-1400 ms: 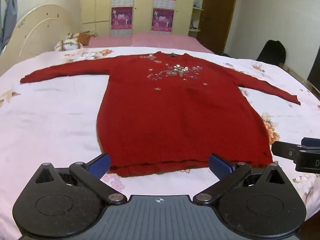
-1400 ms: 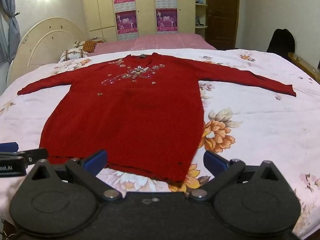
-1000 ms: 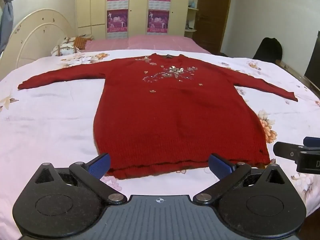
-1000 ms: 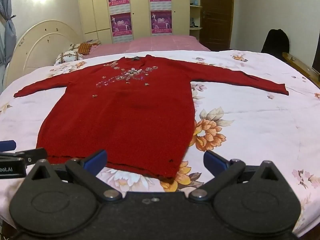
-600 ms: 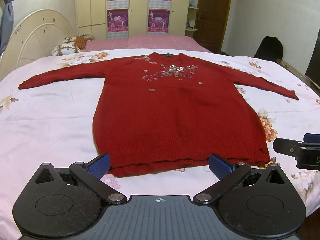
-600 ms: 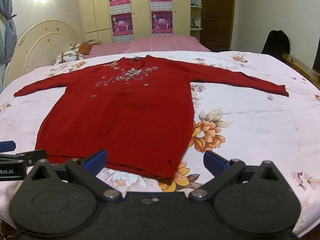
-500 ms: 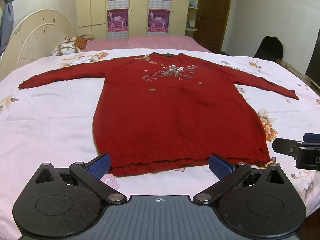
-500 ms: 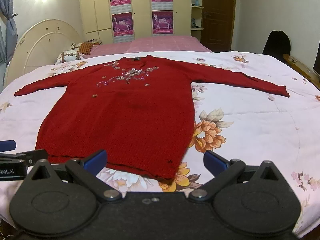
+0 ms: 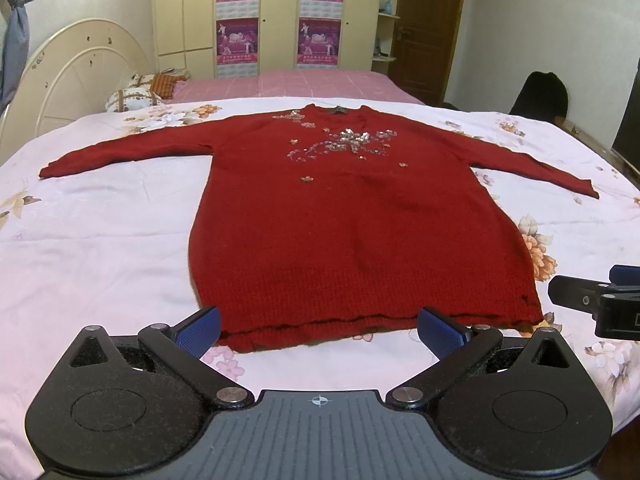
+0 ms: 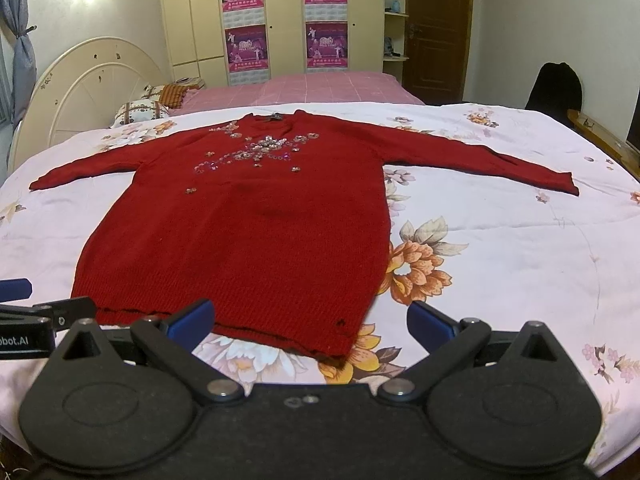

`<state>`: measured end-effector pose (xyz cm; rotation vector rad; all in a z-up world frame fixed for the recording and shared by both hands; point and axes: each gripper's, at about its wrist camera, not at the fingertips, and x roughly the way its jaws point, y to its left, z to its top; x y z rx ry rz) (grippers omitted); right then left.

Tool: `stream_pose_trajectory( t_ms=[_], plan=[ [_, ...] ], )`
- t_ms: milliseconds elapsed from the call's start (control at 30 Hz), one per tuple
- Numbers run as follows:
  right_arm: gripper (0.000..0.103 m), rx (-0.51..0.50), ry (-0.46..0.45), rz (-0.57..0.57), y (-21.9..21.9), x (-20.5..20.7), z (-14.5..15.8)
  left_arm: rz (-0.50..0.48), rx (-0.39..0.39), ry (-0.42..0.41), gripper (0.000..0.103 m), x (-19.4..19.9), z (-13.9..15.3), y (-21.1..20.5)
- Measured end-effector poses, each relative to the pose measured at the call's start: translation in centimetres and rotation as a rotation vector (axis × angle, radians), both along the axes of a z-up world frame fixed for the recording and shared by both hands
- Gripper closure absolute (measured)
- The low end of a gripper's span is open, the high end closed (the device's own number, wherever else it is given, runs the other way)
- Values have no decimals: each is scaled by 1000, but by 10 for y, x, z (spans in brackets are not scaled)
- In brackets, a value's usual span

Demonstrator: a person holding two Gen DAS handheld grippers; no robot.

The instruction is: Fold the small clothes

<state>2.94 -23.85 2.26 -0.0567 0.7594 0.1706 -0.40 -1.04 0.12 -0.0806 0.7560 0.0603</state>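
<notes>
long red knitted sweater with sequin flowers on the chest (image 9: 352, 216) (image 10: 256, 232) lies flat, face up, on the bed covered with a pale pink floral sheet (image 9: 100, 248) (image 10: 520, 248), neck toward the far edge, ribbed hem along the near edge, both sleeves spread out sideways toward the left and right edges. no fold in it yet. small dark spot near the right hem corner, cannot tell if hole or lint.

left black two-finger gripper with blue pads (image 9: 319, 330) hovers at the near edge just in front of the hem, fingers spread wide apart, nothing between them, pads just short of the knit or barely over it, contact unclear. right black two-finger gripper with blue pads (image 10: 310, 324) (image 9: 596, 306) sits at the near edge by the right hem corner, fingers also spread wide, holding nothing, left pad over the hem edge. each gripper's tip shows at the side of the other's view, so they are side by side along the hem.

far side: cream rounded headboard (image 9: 76, 76), patterned pillows (image 9: 136, 98), second bed in pink cover (image 9: 304, 84), cream wardrobe with purple posters (image 9: 280, 12), brown wooden door (image 9: 430, 28), black chair (image 9: 540, 94).
</notes>
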Motion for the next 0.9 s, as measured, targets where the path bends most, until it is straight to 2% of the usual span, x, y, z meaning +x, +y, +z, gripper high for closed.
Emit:
stream_pose_trajectory(
  t_ms=[900],
  plan=[
    [1,-13,-3,21,6,3,1,3,1,-3,0,-2,2,3]
  ],
)
